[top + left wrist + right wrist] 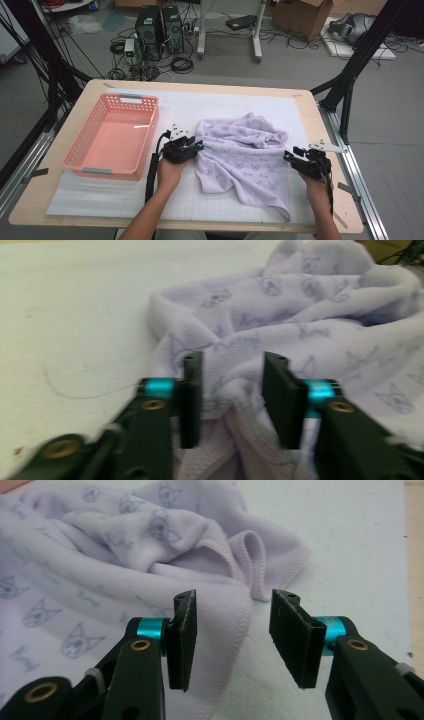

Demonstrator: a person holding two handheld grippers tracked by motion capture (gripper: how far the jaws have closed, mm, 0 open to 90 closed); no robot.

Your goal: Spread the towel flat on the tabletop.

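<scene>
A lilac towel printed with small cat faces lies crumpled on the white mat, right of centre. My left gripper is at the towel's left edge. In the left gripper view its jaws stand apart with a raised fold of the towel between them, and the pads do not press on it. My right gripper is at the towel's right edge. In the right gripper view it is open just above the stitched hem, with the towel spread to the left.
An empty pink plastic basket stands at the left of the white gridded mat. The wooden table ends close behind both forearms. Beyond the far edge are computers, cables and black frame legs on the floor.
</scene>
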